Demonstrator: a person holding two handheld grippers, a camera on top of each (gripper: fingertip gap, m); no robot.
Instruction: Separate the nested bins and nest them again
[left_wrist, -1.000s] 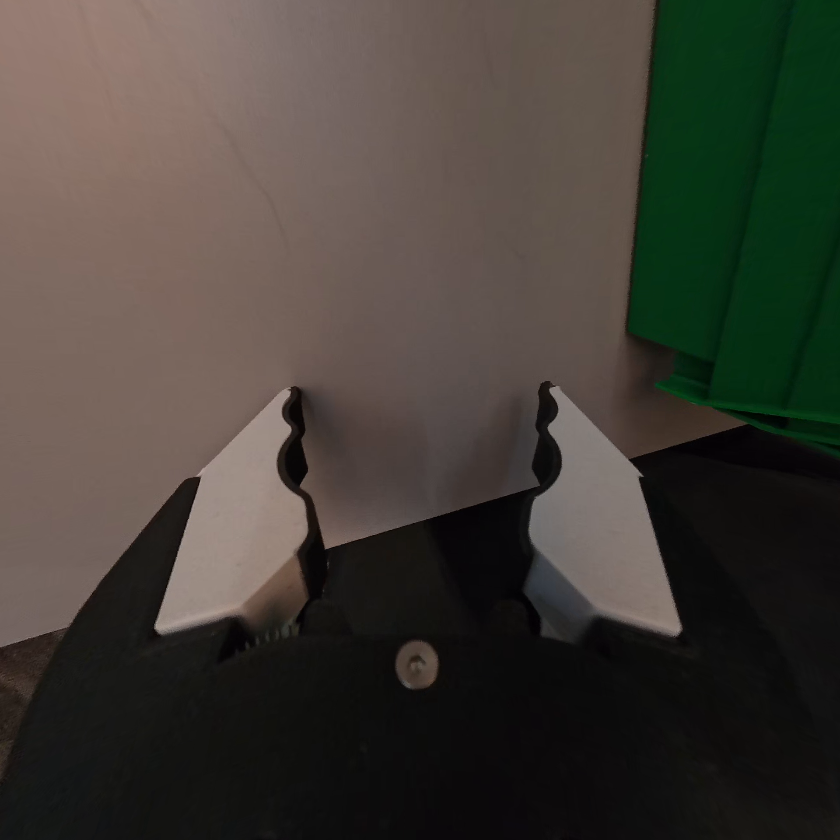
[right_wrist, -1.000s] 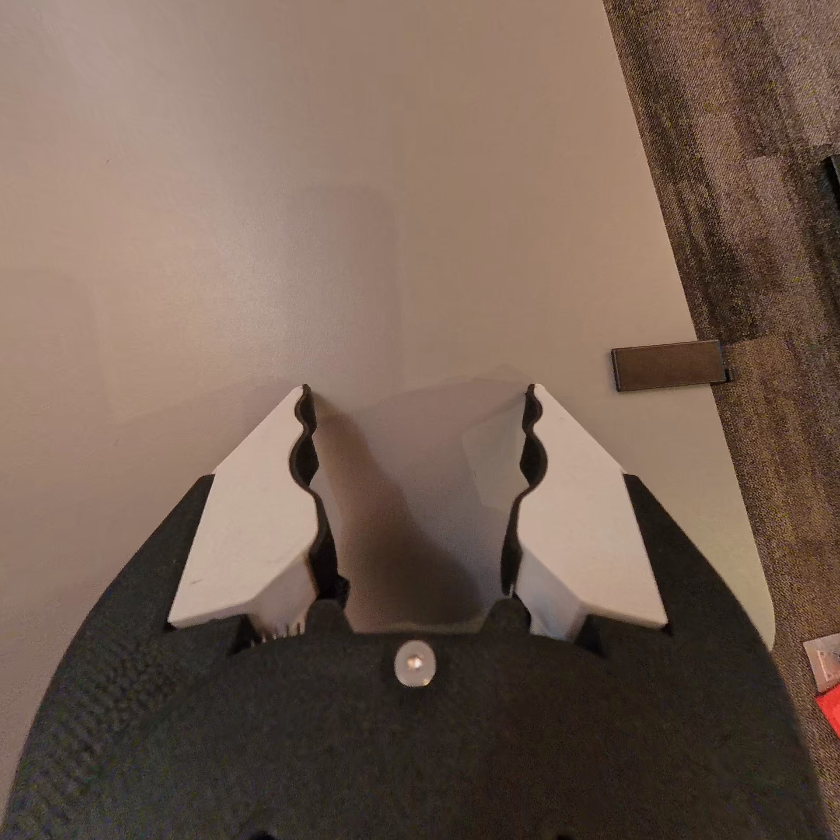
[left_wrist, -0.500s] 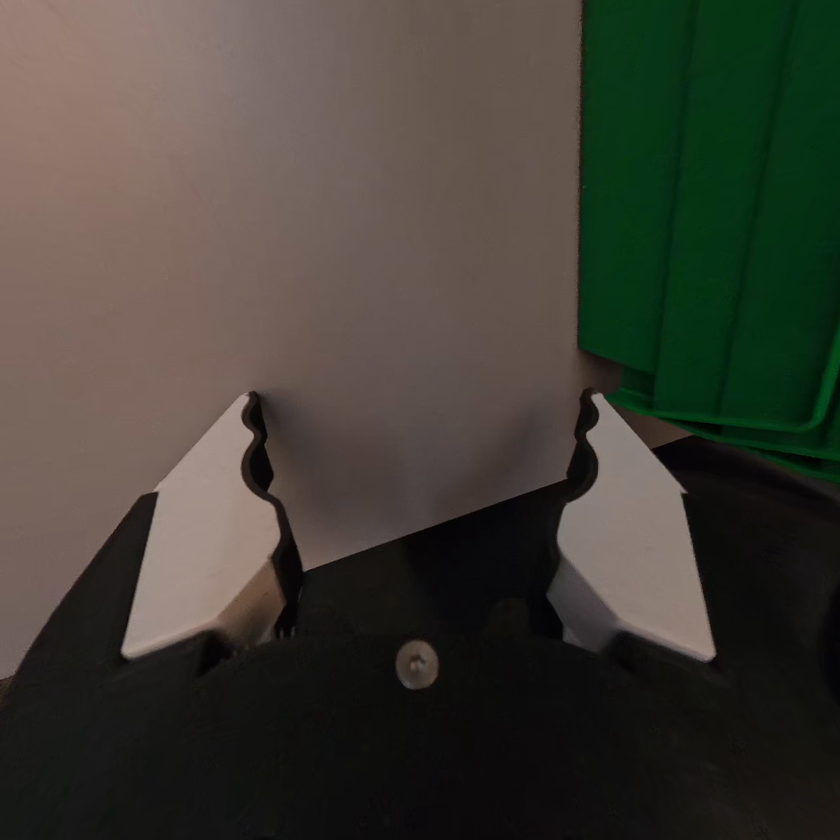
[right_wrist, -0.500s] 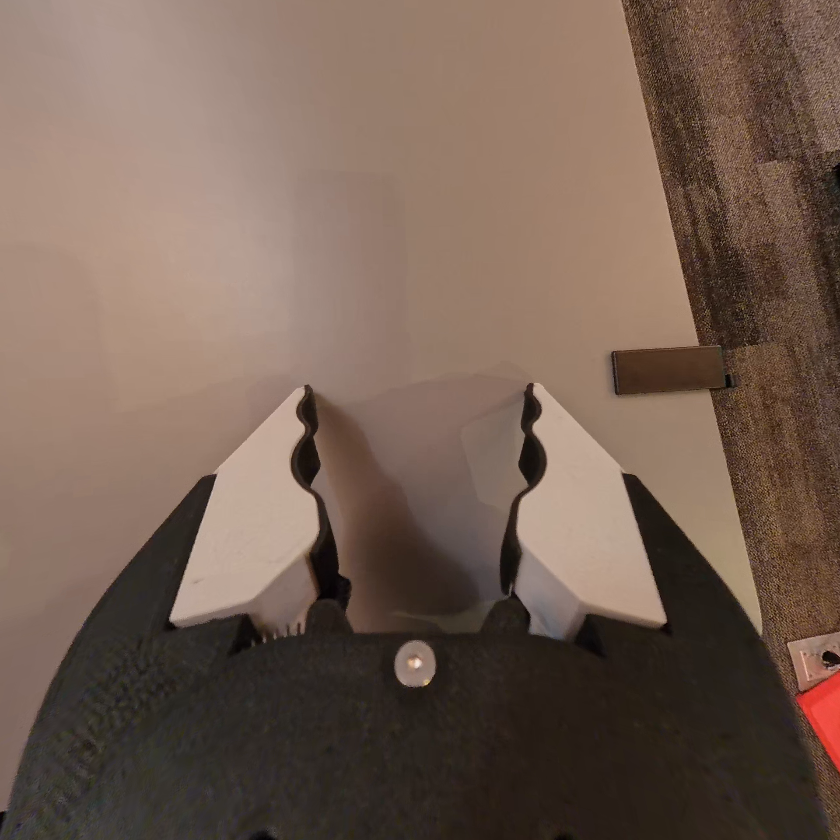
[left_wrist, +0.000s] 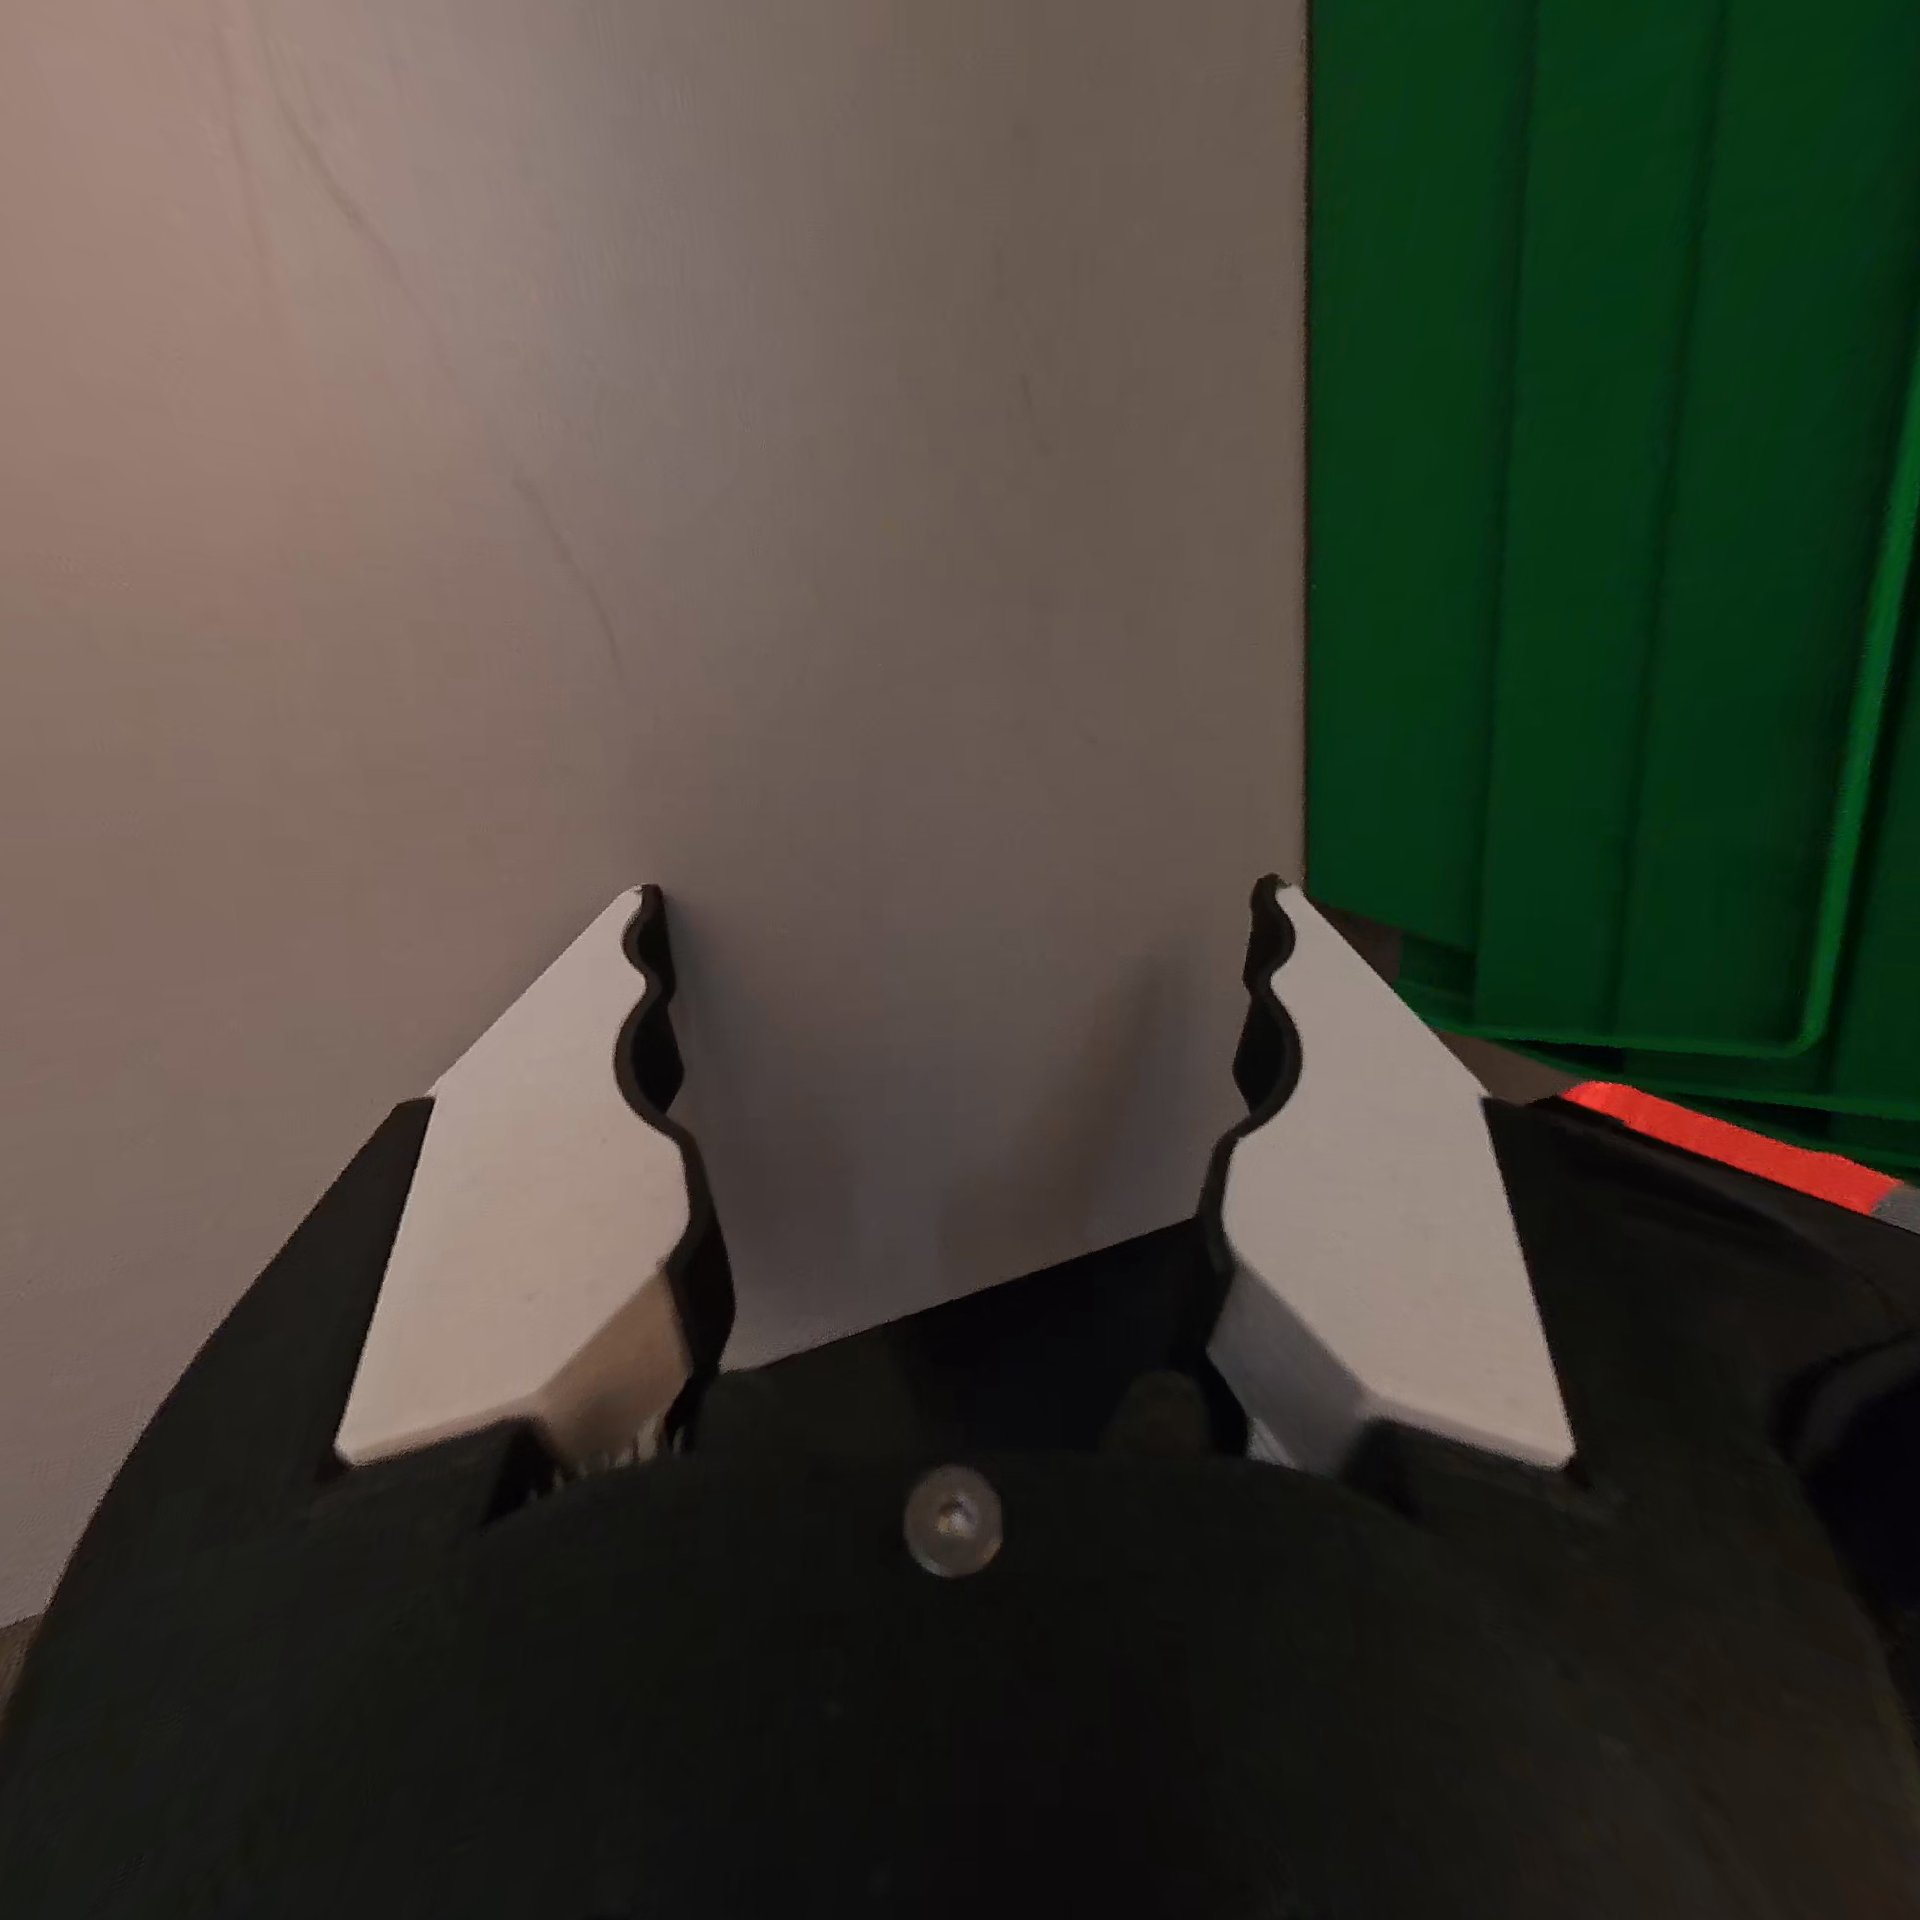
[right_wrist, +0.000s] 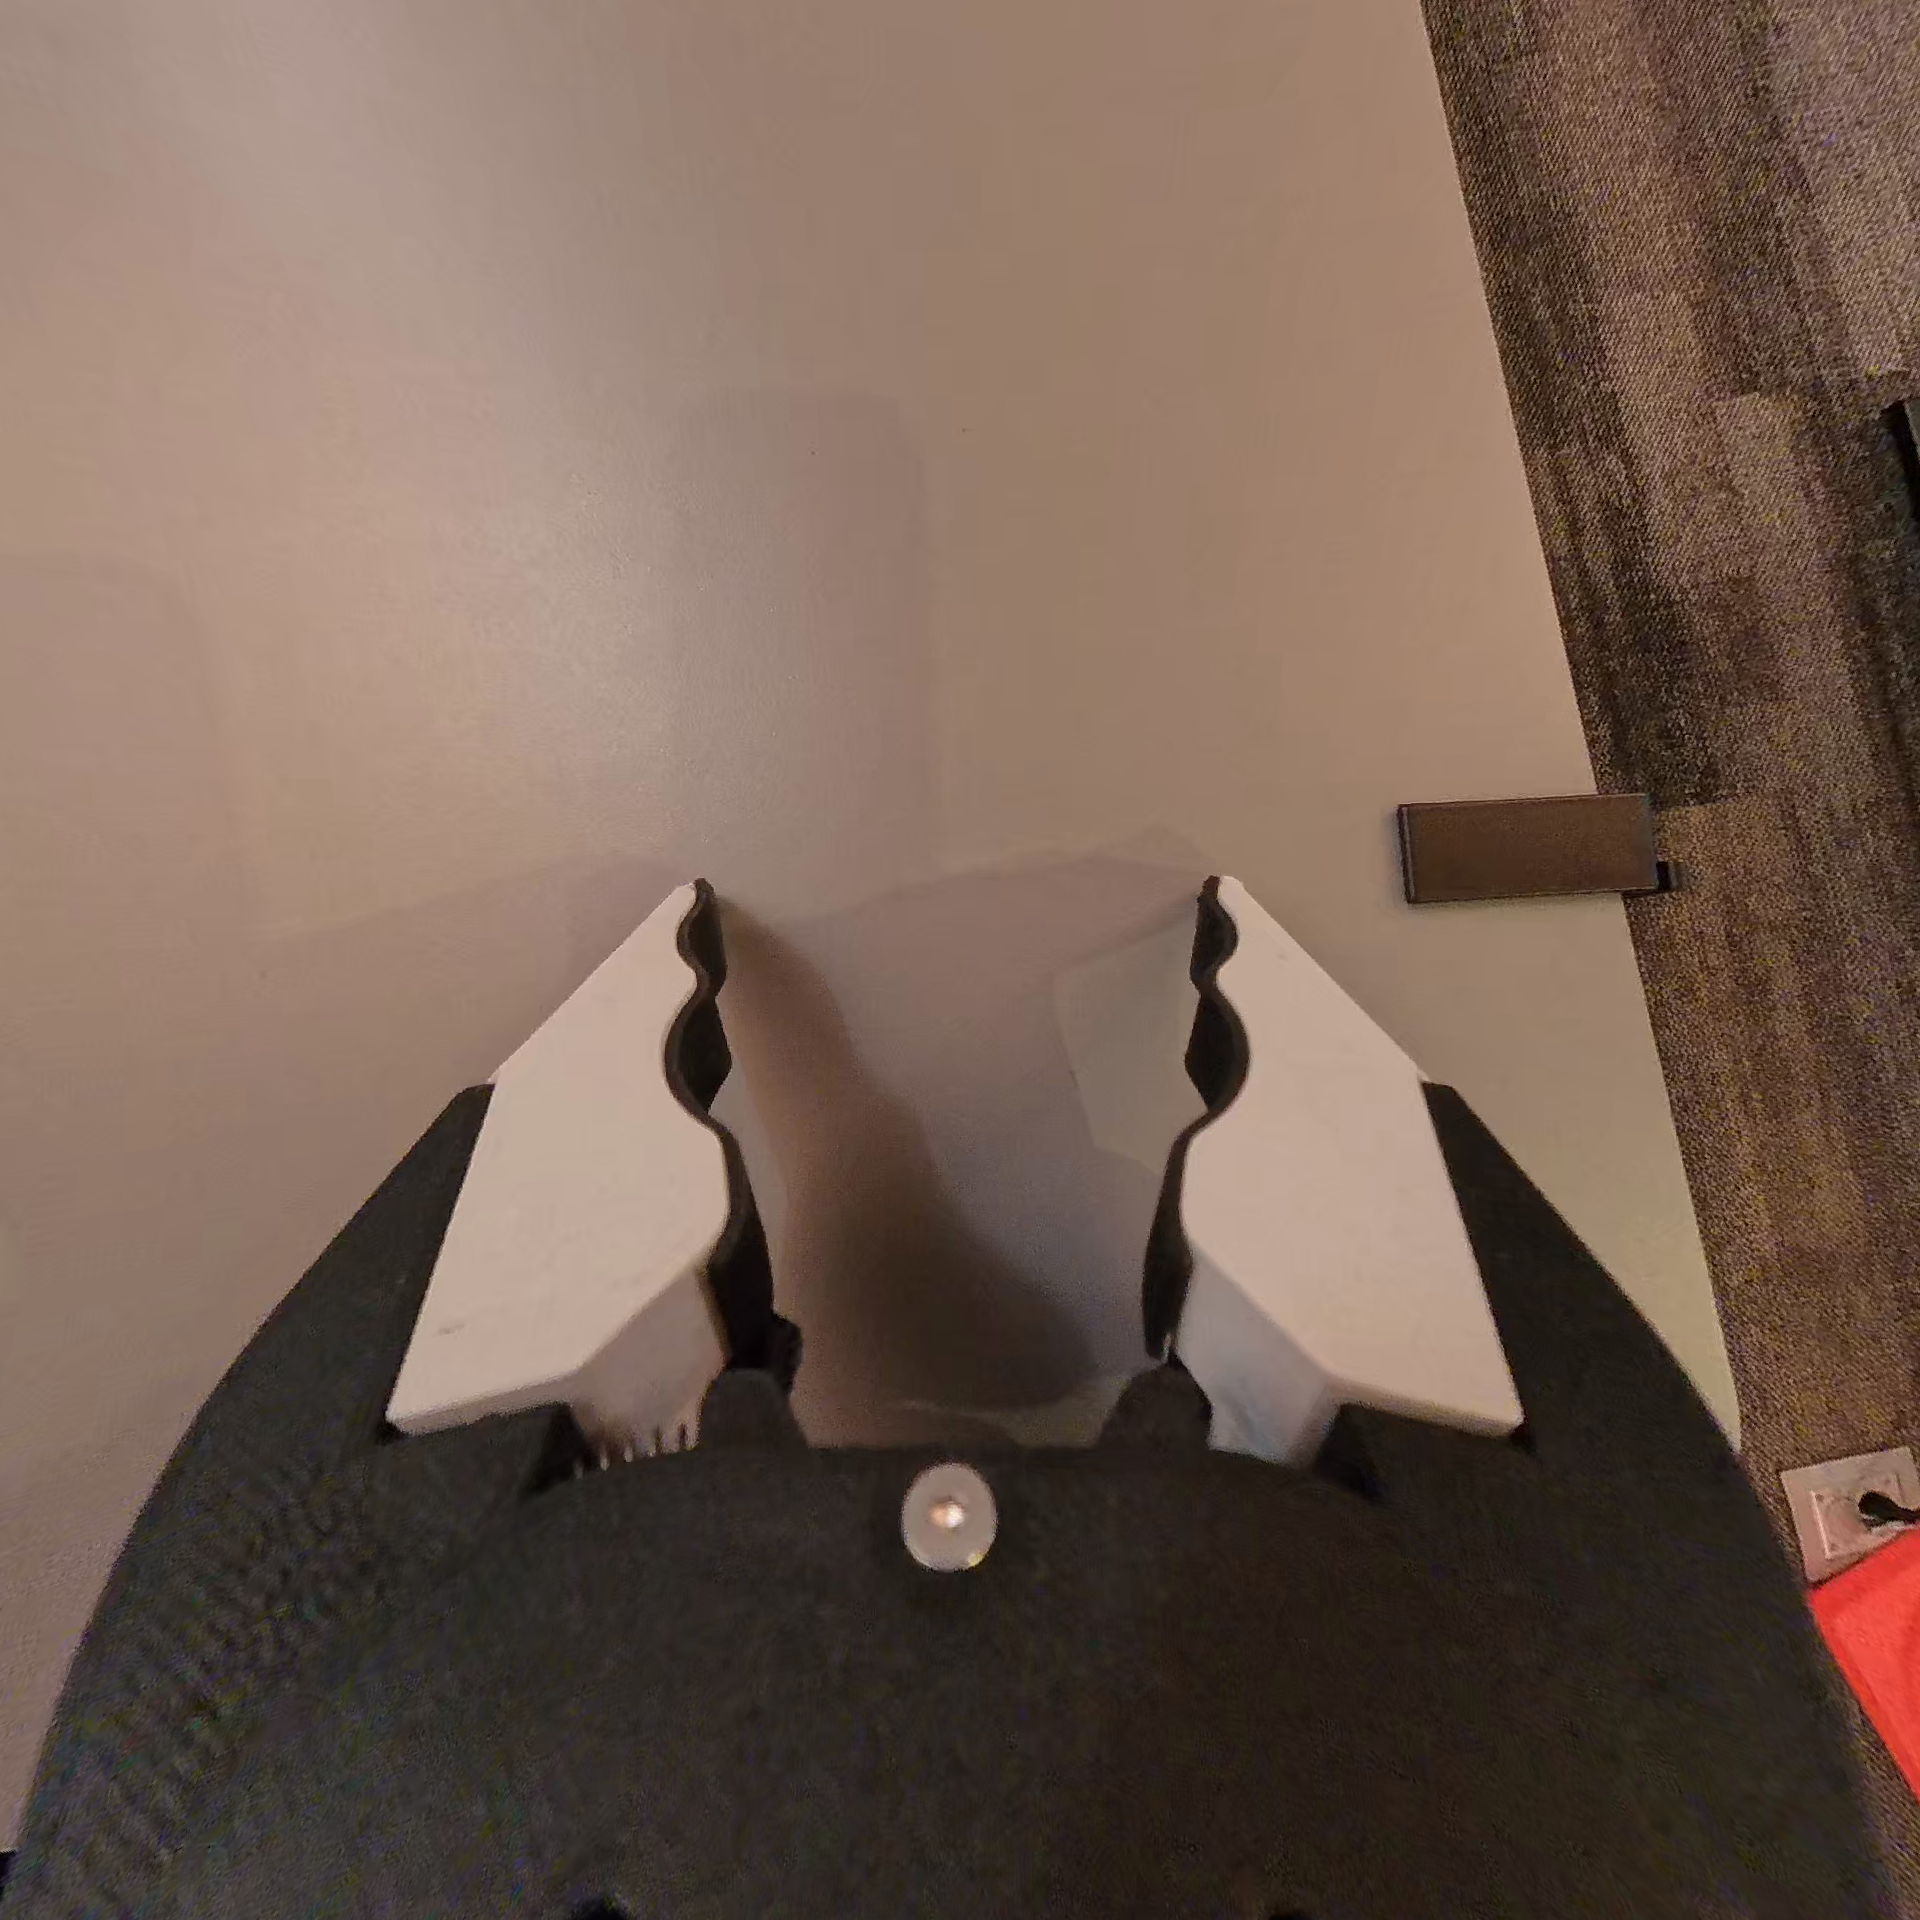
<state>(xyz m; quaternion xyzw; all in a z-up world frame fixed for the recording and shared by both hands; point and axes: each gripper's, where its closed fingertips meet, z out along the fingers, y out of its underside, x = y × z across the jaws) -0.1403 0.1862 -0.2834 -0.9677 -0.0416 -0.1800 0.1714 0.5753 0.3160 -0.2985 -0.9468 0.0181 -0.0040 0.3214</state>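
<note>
Both grippers are empty, so I'd say the job's barely started. Left gripper (left_wrist: 954, 894) hovers over the table (left_wrist: 623, 520) with jaws spread wide — green bins (left_wrist: 1621, 520) sit just to its right, looking nested. Right gripper (right_wrist: 954, 888) gapes too — bare tabletop, no bins in its view.

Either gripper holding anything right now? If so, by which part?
Nothing is held. The left gripper and the right gripper are both open, with only bare table between the fingers. The green bins sit untouched to the left gripper's right.
</note>
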